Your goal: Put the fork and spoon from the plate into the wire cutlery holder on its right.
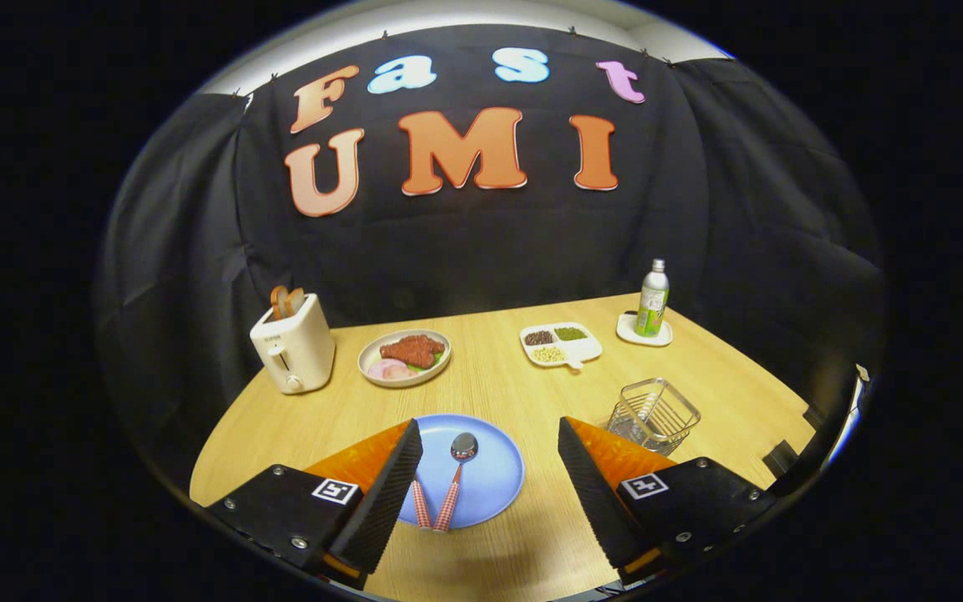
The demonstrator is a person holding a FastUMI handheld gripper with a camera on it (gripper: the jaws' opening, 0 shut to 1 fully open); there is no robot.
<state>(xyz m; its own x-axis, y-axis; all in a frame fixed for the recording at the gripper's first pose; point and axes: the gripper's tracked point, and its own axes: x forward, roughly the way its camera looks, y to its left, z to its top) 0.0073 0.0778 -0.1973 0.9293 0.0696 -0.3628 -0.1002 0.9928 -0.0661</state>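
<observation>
While gripper [490,477] hangs wide open, gripping nothing, toaster [292,353] sits far left on table [515,393]. Food plate [405,357] beside it. Blue plate [481,477] near, between fingers; spoon [458,477] on it, second checked handle [420,505] alongside, head hidden by left finger. Sectioned tray [561,344] far. Wire holder [654,414] right of blue plate, empty. Bottle [653,298] far right.

Wood-grain table [498,385], wire-metal cutlery holder [654,415], glossy spoon [458,468].
</observation>
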